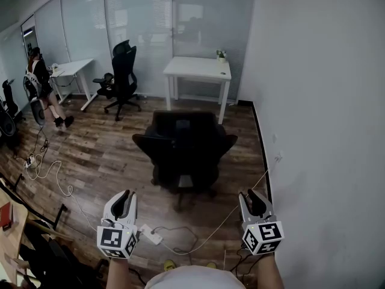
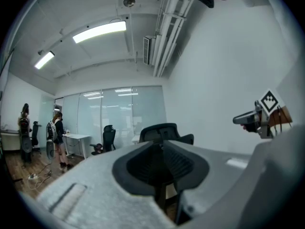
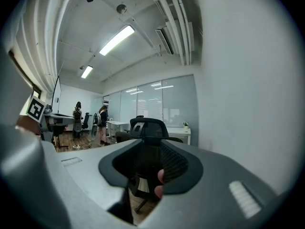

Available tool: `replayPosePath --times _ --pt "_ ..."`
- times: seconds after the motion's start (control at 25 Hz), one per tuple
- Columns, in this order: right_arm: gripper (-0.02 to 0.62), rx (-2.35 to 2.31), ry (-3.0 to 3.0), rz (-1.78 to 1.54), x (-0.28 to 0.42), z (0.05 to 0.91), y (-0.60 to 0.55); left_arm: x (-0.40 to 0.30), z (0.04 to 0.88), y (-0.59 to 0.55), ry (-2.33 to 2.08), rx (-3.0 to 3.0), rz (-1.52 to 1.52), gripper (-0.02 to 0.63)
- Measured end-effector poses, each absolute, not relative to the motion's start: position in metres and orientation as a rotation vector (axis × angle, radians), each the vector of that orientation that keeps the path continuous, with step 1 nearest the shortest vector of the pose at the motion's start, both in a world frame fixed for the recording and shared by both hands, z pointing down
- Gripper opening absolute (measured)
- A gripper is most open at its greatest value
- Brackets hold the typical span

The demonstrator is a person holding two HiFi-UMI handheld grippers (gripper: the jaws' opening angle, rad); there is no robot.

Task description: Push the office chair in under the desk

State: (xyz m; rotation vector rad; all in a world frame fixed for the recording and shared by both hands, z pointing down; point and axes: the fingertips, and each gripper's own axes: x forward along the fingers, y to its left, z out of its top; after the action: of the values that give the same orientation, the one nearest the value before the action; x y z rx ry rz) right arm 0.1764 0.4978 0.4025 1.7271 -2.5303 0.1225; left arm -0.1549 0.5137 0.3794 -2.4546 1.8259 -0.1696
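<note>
Fingers (image 2: pixel 129 170) of the left gripper (image 1: pixel 125 195) are seen only slightly apart with nothing between them. The right gripper (image 1: pixel 253 196) is spread a bit wider and is also empty, with just the chair showing through the gap in both gripper views. So nothing's gripped or touched at this point.

The office chair (image 1: pixel 183 142) is parked out in front of the white desk (image 1: pixel 194 67), on its near side, clear of the desk's legs and not tucked under at all. Its backrest is turned away from the desk, toward the grippers. These are held level on the far side of the chair from the desk, one to each side and well short of the backrest.

Judged from that, the approach is the step in hand and pushing hasn't been started. Next, both grippers would need to be brought up to the backrest and pressed on it evenly, since a wheeled chair can be expected to swivel if it's shoved from one side only. The push should be kept aimed at the gap between the desk's legs.
</note>
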Motion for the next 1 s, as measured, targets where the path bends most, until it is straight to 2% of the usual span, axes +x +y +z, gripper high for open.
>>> replayPosePath --times 0.2,1.0 --pt "0.118 1.697 -2.534 0.127 0.178 0.407 0.501 -0.15 0.381 0.518 1.836 -2.444 -0.193 0.118" --pt "0.121 1.584 -2.647 0.11 0.253 0.408 0.498 -0.064 0.373 0.528 1.889 -2.379 -0.207 0.118"
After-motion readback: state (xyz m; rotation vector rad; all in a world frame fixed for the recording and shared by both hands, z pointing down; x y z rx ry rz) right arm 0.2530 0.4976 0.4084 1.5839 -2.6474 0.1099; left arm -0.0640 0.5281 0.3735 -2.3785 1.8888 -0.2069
